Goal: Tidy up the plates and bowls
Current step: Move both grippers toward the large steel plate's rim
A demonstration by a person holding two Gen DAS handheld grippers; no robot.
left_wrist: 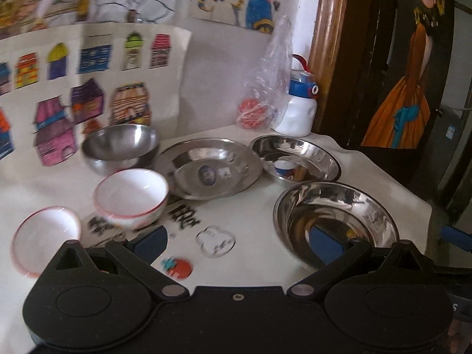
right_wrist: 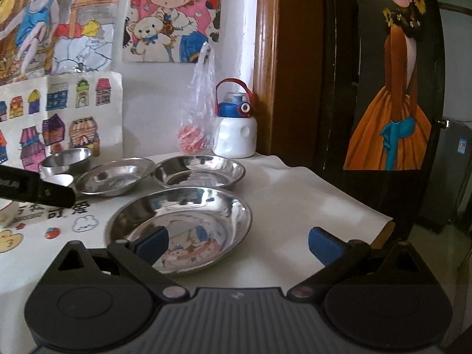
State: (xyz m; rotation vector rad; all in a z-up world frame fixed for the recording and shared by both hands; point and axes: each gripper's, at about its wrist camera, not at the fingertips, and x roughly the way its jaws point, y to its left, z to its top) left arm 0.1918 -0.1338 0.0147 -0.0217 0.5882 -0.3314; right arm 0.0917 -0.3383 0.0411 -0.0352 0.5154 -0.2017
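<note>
The left tongs (left_wrist: 239,244) hang released above the near part of the table (left_wrist: 253,215), their blue pads wide apart and holding nothing. One pad sits over the near steel plate (left_wrist: 336,221), which lies toward the table's right edge; the other is just beside a white bowl with a red rim (left_wrist: 131,196).

A second white bowl (left_wrist: 44,236) lies near the left edge, apart from the first. Behind them, toward the far edge by the wall, stands a steel bowl (left_wrist: 121,146). Beside it to the right are two more steel plates side by side: the middle plate (left_wrist: 211,168) and the far-right plate (left_wrist: 295,159), whose rims look to be touching or nearly so.

In the far right corner stand a white water bottle with a blue lid (left_wrist: 299,109) and a clear plastic bag (left_wrist: 265,88) holding something red.

The right tongs (right_wrist: 239,244) are released too, empty, with the near steel plate (right_wrist: 180,227) under their left pad and bare tablecloth under the right, close to the table's right edge. The left tool's black arm (right_wrist: 35,190) crosses the left side of that view.
</note>
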